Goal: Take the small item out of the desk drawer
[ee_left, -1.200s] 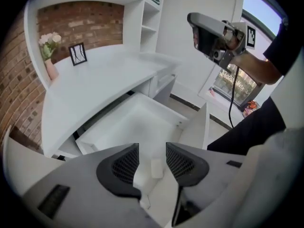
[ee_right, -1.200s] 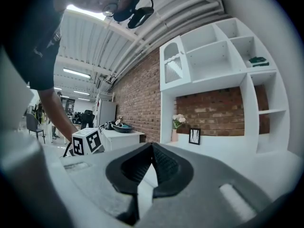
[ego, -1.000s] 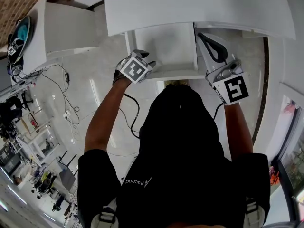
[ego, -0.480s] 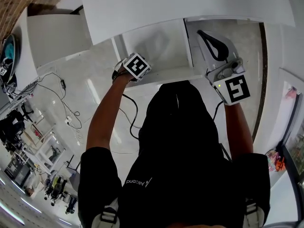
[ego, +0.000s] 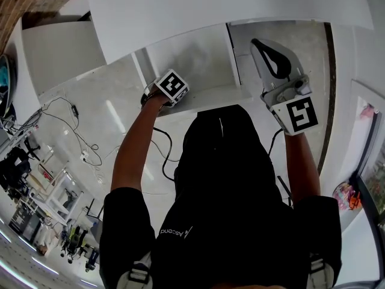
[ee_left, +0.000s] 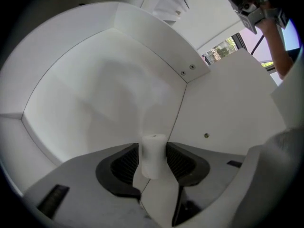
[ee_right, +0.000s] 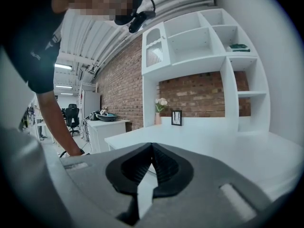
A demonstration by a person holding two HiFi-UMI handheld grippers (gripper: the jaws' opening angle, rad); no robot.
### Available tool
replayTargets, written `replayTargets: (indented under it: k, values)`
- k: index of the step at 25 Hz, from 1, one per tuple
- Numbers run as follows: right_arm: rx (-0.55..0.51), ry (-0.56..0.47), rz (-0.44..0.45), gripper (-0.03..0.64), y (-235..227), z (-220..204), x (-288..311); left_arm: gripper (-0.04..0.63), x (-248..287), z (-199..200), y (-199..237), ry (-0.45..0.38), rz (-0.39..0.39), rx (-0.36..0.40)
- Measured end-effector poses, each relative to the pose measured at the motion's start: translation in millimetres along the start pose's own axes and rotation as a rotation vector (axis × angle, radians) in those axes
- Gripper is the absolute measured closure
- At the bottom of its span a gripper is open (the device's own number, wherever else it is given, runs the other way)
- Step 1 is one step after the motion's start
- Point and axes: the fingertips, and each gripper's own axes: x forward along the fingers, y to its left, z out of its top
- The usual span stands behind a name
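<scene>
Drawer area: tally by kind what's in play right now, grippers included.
Grey two-jaw grippers: 2, left gripper shut on the cylinder, right gripper shut and empty
Small white cylinder: 1
Open white desk drawer: 1
Total: 4

We count two grippers, left (ego: pixel 171 84) and right (ego: pixel 272 58), each with two fingers (ee_right: pixel 135 167) and one marker cube (ego: pixel 299 114), so two cubes in all. There is one worktop (ego: pixel 180 11) and one open drawer (ego: pixel 198 53). In the drawer we count three screws (ee_left: pixel 206 135) and one white cylinder (ee_left: pixel 153 151). At the worktop's far edge we find one vase (ee_right: pixel 158 118) and one frame (ee_right: pixel 176 118). We also count one book (ee_right: pixel 239 47) on a shelf, one bowl (ee_right: pixel 107 117) on one side cabinet (ee_right: pixel 111 132), and one chair (ee_right: pixel 72 114).
</scene>
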Motion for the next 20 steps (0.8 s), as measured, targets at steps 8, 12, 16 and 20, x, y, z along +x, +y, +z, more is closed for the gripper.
replayTargets:
  k: [8, 12, 16, 20]
  values:
    - [0.008, 0.02, -0.008, 0.617, -1, -13, 6, 0.414, 12, -1, 6, 0.017, -0.02, 0.015]
    - [0.007, 0.021, -0.004, 0.617, 2, -16, 5, 0.426, 13, -2, 6, 0.016, -0.015, 0.011]
    - [0.005, 0.01, -0.001, 0.617, 7, -12, 3, 0.428, 1, 1, 8, -0.019, 0.018, 0.013]
    - [-0.006, -0.016, 0.006, 0.617, 13, 1, -1, 0.428, -34, 20, 7, -0.159, 0.067, 0.002]
